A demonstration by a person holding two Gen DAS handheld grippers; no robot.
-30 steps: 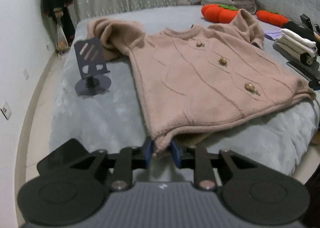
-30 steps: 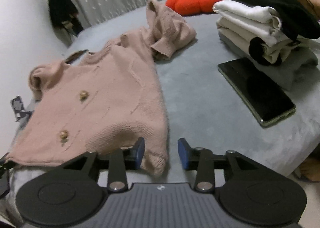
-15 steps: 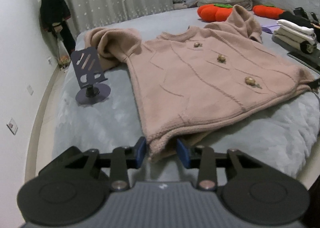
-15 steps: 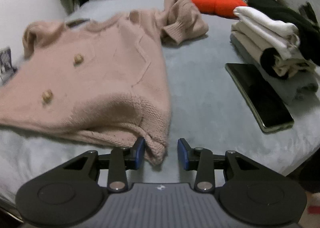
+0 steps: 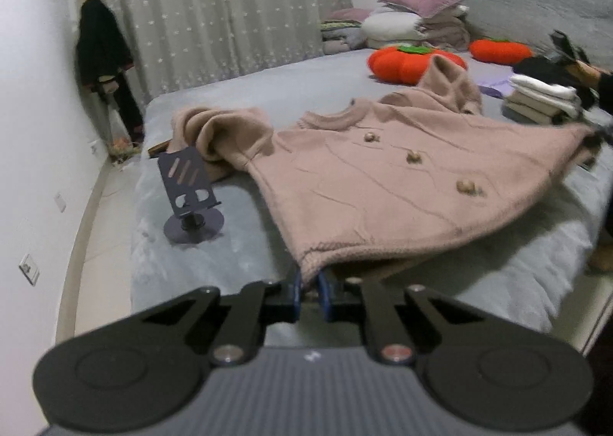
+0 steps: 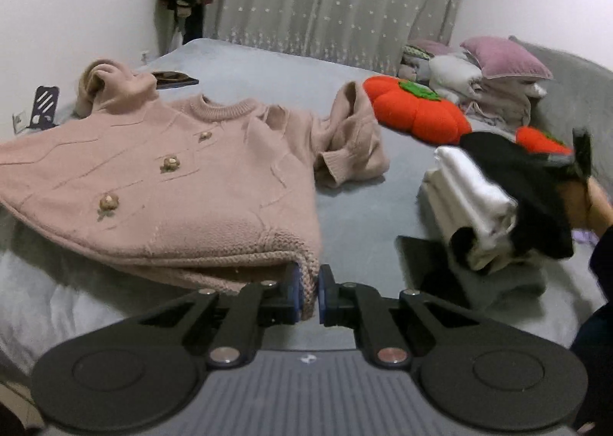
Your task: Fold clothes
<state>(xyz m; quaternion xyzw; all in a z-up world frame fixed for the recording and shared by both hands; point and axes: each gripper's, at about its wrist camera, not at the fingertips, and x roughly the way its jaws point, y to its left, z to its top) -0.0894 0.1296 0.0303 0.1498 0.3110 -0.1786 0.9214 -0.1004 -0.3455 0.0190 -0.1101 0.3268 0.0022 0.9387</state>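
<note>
A pink knitted sweater point(image 5: 387, 175) with three round buttons lies face up on the grey bed point(image 5: 237, 244). My left gripper point(image 5: 310, 292) is shut on its hem corner nearest this camera, and the hem rises off the bed. In the right wrist view the same pink sweater point(image 6: 184, 187) spreads to the left, and my right gripper point(image 6: 306, 292) is shut on the opposite hem corner. Both sleeves lie bunched near the collar, one point(image 6: 350, 145) at the right of that view.
A dark phone stand point(image 5: 189, 202) stands on the bed left of the sweater. A stack of folded clothes point(image 6: 494, 198) and a dark phone point(image 6: 425, 263) lie at the right. Orange pumpkin cushions point(image 6: 415, 112) and pillows point(image 5: 417, 18) sit at the back. A person's hand point(image 6: 590, 202) is at the right edge.
Both grippers were open around the hem corners half a second ago and have now shut on them. The hem has lifted off the bed.
</note>
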